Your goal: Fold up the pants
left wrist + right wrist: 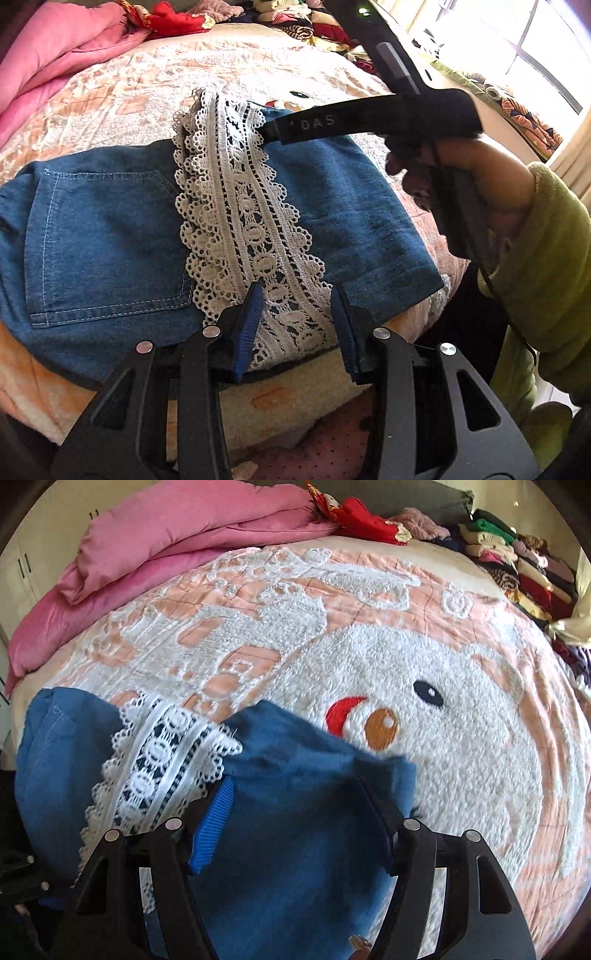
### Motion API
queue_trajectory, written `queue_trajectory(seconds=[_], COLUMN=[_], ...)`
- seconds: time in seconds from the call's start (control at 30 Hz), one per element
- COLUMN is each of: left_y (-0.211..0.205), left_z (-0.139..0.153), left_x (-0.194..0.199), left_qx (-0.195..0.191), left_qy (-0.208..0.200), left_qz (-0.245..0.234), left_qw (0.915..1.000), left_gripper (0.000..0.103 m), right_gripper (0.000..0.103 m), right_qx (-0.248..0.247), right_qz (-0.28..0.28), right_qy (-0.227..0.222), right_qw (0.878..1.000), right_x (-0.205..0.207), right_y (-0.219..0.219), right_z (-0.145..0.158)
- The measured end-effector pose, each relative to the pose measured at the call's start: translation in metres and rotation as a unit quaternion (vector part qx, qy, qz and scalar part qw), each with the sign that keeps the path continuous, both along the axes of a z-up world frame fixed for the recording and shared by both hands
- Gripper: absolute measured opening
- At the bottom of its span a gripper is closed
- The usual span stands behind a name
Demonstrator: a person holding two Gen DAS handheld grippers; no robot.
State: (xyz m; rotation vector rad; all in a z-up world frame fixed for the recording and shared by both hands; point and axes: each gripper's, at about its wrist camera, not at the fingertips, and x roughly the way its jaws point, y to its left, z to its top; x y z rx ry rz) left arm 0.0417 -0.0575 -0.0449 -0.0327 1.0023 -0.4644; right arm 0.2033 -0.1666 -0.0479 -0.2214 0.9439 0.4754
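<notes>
Two grippers work the denim pants (110, 229) lying on the bed blanket (122, 107): the left gripper (297, 317) pinches their white lace trim (243, 229) at 6 o'clock, while the right gripper (299, 805), toward 1 o'clock, grips a bunched blue leg fold.

My left gripper (297, 314) sits at the near edge of the bed, blocked ahead by the pants (110, 236) and their lace strip (243, 221). The right gripper (273, 134), its hand (461, 173) and green sleeve (546, 258) fill the right of that frame, closing that side. In the right wrist view my right gripper (299, 808) has denim bunched between its fingers. Beyond it the bedspread (461, 709) lies bare across the middle and right. A pink quilt (166, 542) bars the upper left and stacked clothes (517, 561) the upper right.
</notes>
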Motion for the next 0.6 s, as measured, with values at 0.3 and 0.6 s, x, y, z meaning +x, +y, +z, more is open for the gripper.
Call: queue_trajectory(seconds=[0.3,0.6], left_y=[0.007,0.013], left_z=[0.019,0.037], left_x=[-0.004,-0.012], left_qx=[-0.006,0.004], left_qy=[-0.015,-0.034], left_qz=[0.014,0.036], left_qw=[0.9998,0.9988], left_gripper=[0.05,0.075], right_gripper=[0.076,0.094], right_qx=[0.043,0.06], right_qz=[-0.016,-0.021], right_qy=[-0.022,-0.055], right_qw=[0.999,0.996], right_x=[-0.018,-0.049], right_y=[-0.025,-0.046], right_z=[0.038,0.069])
